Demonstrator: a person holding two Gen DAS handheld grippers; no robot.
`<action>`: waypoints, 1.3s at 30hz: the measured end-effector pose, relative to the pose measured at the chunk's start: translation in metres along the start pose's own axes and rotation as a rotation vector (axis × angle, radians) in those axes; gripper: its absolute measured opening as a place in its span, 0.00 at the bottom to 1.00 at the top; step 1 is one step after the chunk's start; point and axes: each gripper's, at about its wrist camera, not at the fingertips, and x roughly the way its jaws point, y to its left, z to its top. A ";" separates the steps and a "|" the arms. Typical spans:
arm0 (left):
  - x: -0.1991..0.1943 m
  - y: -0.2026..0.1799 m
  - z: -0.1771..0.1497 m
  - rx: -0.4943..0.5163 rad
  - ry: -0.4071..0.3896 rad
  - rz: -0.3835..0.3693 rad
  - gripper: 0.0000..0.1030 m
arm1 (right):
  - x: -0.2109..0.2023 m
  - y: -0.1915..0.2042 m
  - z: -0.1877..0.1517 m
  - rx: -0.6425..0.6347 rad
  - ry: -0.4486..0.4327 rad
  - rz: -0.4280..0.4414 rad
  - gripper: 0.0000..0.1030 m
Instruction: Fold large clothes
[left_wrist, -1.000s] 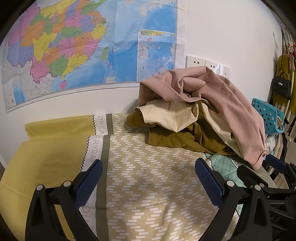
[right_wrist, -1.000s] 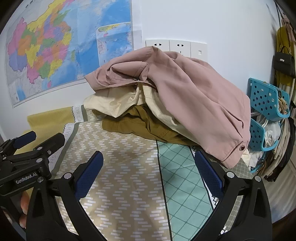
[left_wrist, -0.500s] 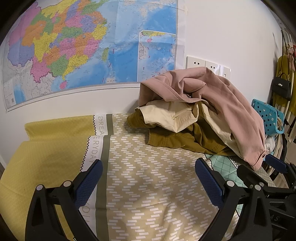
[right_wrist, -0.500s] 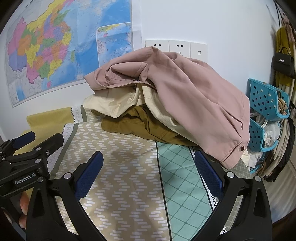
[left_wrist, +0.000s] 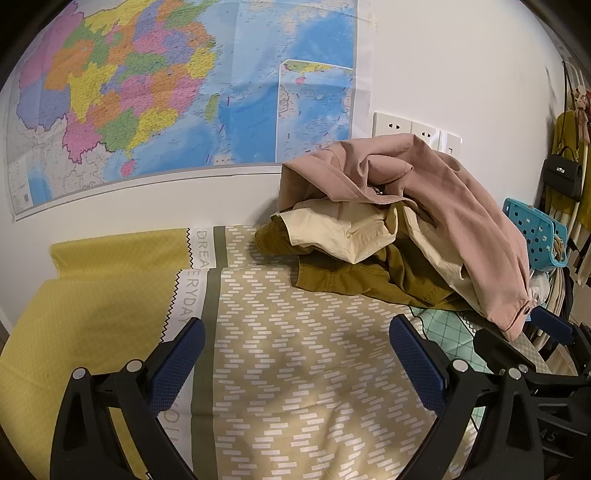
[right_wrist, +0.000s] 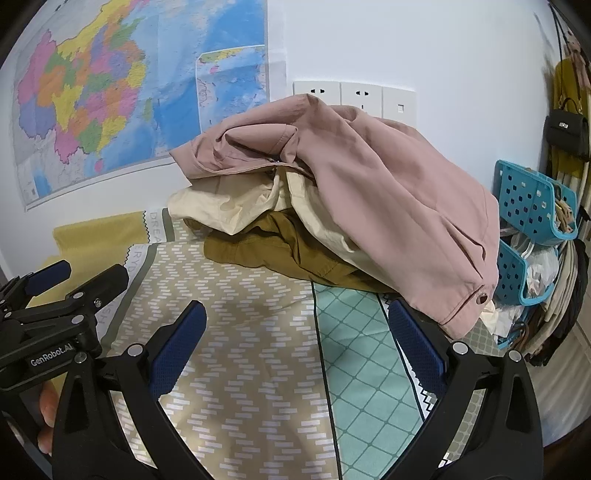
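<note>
- We hold our left gripper (left_wrist: 297, 363) and right gripper (right_wrist: 297, 345) with jaws spread wide, empty, above the patterned bedspread (left_wrist: 295, 332).
- The clothes pile (right_wrist: 332, 206) sits ahead against the wall.
- Only the right view shows a hand (right_wrist: 46, 413) at the left gripper.

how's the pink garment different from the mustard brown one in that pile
The pink garment lies on top of the pile and drapes down its right side; the mustard brown garment sits at the bottom, directly on the patterned bedspread. The pink one shows far more surface; the brown one is mostly covered, with the cream garment between them. A snap button shows at the pink one's lower edge; none shows on the brown. Both are crumpled and unfolded.
</note>
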 end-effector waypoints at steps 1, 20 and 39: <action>0.000 0.000 0.000 -0.001 0.001 -0.001 0.94 | 0.000 0.000 0.000 0.001 -0.001 0.000 0.95; 0.006 0.004 -0.001 -0.012 0.014 -0.013 0.94 | 0.001 0.000 0.004 -0.018 -0.009 -0.005 0.95; 0.063 0.026 0.031 0.003 0.025 0.023 0.94 | 0.084 -0.004 0.121 -0.324 -0.109 -0.140 0.91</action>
